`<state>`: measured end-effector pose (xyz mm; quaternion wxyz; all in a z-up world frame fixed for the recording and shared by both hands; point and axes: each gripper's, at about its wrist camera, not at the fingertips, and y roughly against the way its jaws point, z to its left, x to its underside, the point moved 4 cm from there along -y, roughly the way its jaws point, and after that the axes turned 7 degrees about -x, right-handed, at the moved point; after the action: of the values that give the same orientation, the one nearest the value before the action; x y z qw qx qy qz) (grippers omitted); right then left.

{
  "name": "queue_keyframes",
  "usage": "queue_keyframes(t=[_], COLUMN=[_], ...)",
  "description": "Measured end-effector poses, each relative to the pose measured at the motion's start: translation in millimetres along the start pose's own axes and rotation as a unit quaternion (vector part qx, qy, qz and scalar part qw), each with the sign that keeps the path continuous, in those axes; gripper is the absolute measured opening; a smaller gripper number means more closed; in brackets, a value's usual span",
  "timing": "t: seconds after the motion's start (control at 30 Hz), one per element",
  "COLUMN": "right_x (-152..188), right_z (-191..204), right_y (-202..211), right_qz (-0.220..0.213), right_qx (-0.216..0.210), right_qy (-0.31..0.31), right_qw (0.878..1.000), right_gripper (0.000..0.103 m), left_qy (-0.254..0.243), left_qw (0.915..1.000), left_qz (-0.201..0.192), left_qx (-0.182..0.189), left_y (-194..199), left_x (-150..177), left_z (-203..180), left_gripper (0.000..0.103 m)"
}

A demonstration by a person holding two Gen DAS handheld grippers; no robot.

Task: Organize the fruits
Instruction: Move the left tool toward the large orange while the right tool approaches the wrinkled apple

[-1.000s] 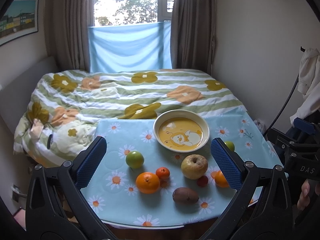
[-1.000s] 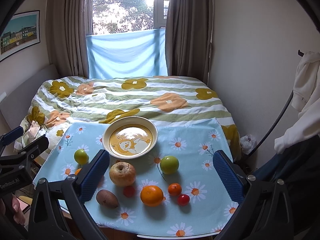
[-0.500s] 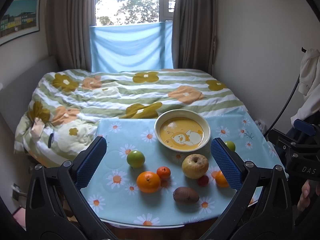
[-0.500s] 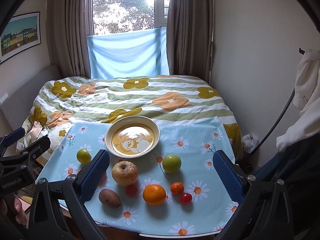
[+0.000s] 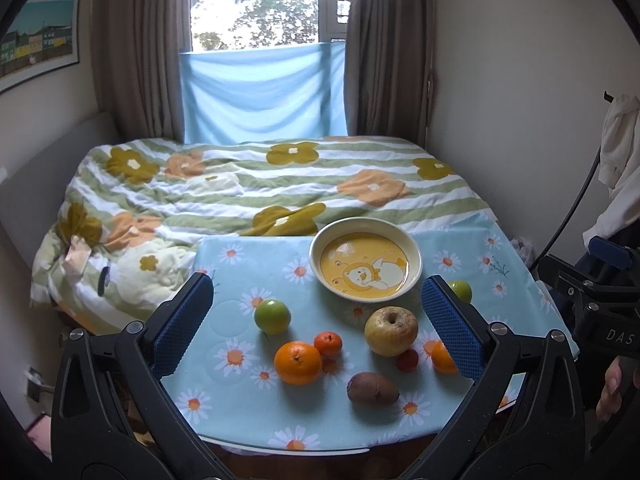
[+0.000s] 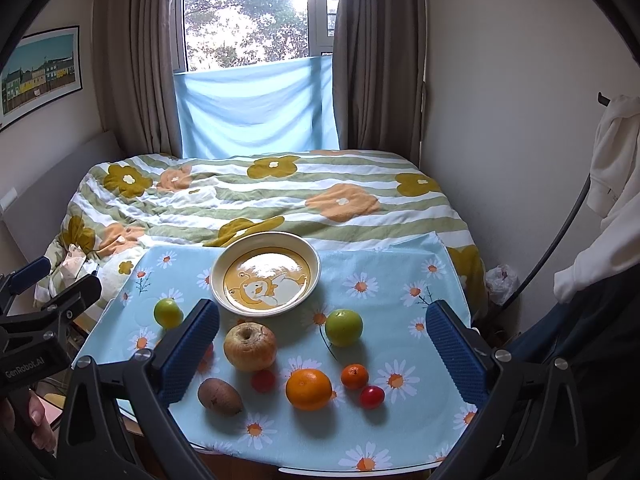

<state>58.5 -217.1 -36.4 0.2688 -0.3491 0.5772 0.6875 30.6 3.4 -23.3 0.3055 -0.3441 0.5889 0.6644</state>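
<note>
Across the lower half of both wrist views: loose fruit on a daisy-print tablecloth [image 5: 248,420], none of it yet in the bowl [image 5: 366,222] at frame centre, which is empty with a cartoon print on its bottom. Left gripper [image 5: 316,282] and right gripper [image 6: 322,306] both spread wide, holding nothing, raised clear of the cloth and touching no fruit.

Left wrist view, below the bowl:
- apple [image 5: 391,330] just right of centre;
- large orange [image 5: 298,362] and small mandarin [image 5: 328,343] close together at lower centre, contact between them not certain;
- green fruit [image 5: 272,316] up and to the left of that pair;
- brown kiwi-like fruit [image 5: 372,389] nearest the bottom edge;
- red cherry tomato [image 5: 407,359] tucked at the apple's lower right;
- second orange [image 5: 442,356] partly hidden behind the left gripper at right of frame;
- second green fruit [image 5: 460,290] just above it.

Right wrist view, lower centre-right: one more red tomato [image 6: 372,396], apart from the rest.

Hazards, judged from this layout:
- Crowding around the apple, hence risk of a neighbour nudged by wide jaws descending on one piece.
- Round fruit on smooth cloth close to the table edge at the bottom of the frame, hence risk of a roll to the floor.
- Tiny tomatoes, prone to slipping from the grip or splitting under a hard squeeze.
- Bowl close to the cloth's far edge beside the quilt [image 5: 260,184], hence risk of tipping or sliding under a drop against its rim.
</note>
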Motion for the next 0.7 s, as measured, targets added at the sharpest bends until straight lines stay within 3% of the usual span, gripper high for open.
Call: queue_keyframes(t=[0.47,0.7], right_x=[18,36], right_z=[3,9], right_y=[-19,-49], right_qz=[0.037,0.068], right_qx=[-0.050,-0.075], right_qy=[0.016,0.027], right_qw=[0.998,0.994], right_gripper=[0.103,0.103], left_qy=[-0.005,-0.045], left_qw=[0.9980,0.9949], left_qz=[0.053,0.090], left_qx=[-0.034,-0.004], left_y=[-13,-49], left_x=[25,53], left_z=[21,30], left_gripper=[0.103,0.103])
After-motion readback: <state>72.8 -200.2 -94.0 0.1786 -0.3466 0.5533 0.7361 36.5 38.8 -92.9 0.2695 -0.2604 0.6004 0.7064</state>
